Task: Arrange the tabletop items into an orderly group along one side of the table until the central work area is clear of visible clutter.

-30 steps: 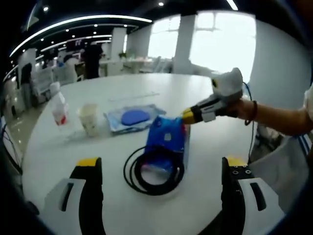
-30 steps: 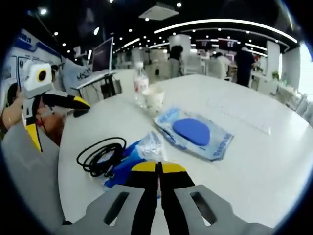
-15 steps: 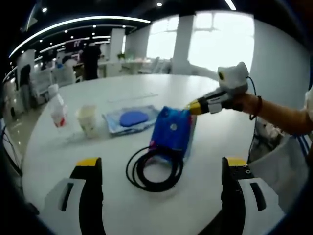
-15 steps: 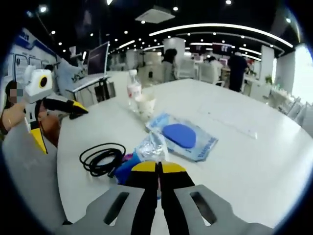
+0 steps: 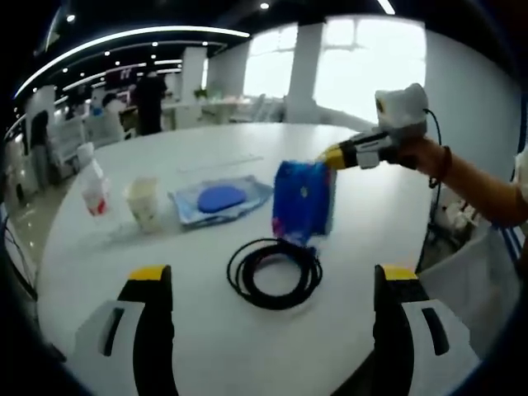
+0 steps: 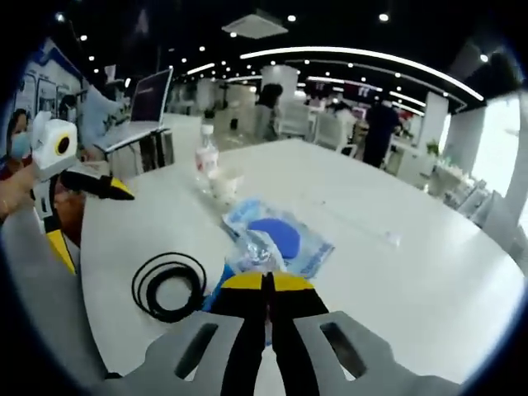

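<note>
My right gripper is shut on a blue plastic packet, which hangs above the white round table; that gripper enters the left gripper view from the right. A black coiled cable lies on the table below the packet, also in the right gripper view as the cable. My left gripper stands open near the table edge, with nothing between its jaws. Further back lie a flat clear pouch holding a blue oval, a paper cup and a water bottle.
The table's far half is bare white surface. The pouch, cup and bottle line up across the table. Desks, chairs and standing people fill the room behind. A person's forearm reaches in from the right.
My right gripper has lifted the blue packet off the cable and carried it up and to the right. The cable now lies uncovered. My left gripper stays open.
</note>
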{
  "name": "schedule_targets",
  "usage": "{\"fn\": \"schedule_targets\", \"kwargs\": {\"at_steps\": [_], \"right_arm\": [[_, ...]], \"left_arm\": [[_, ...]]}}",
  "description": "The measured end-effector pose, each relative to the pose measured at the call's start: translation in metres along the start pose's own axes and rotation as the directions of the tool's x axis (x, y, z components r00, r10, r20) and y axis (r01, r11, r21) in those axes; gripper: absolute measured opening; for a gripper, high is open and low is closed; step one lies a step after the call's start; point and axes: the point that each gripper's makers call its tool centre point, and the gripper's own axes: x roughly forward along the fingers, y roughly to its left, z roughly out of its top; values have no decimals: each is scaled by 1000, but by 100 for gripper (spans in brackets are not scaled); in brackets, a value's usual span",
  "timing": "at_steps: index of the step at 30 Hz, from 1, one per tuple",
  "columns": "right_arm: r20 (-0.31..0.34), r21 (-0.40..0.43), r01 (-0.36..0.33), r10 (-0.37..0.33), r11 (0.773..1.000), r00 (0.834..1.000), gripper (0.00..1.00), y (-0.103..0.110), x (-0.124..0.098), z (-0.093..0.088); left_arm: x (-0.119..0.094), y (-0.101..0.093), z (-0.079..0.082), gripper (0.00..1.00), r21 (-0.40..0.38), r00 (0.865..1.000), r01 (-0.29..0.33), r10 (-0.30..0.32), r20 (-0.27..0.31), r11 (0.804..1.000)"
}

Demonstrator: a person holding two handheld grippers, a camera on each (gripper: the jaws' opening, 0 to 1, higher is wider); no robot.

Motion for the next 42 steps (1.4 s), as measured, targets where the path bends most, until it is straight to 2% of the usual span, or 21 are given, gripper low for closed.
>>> {"fn": "schedule_targets", "kwargs": {"at_steps": [2,4,9,12,16,21,27,31,42], "right_arm": [[23,39,8,-9,999,1000,1,-3,-4,6],[71,100,-15,8,995,997,1,-5,-7,16],[80,110,13,-22,994,997,1,-12,-13,25],[71,120,34,-42,992,997,1,-17,-14,23],[69,191,40,-54,981,996,1,-24,-15,18],[63,224,64,-80,972,995,1,-35,-18,14],[60,321,87,-112,943,992,1,-49,-20,8],[62,395,103,-138,913,988,1,-60,-21,3],[25,486,161,-198,859,980,1,-90,-23,-19]], "left_arm": [[0,0,0,99,-1,1000,0,0,1,1000],[0,-1,1,99,1,1000,0,0,3,1000],[0,-2,2,99,1,1000,2,-2,9,1000],[0,-2,3,99,1,1000,3,-3,11,1000],[0,-2,3,99,-1,1000,3,-3,11,1000],[0,-2,3,99,-1,1000,3,-3,13,1000],[0,-2,4,99,-2,1000,4,-4,15,1000],[-1,-1,4,99,-3,1000,3,-3,17,1000],[-2,-1,4,99,-2,1000,3,-3,8,1000]]}}
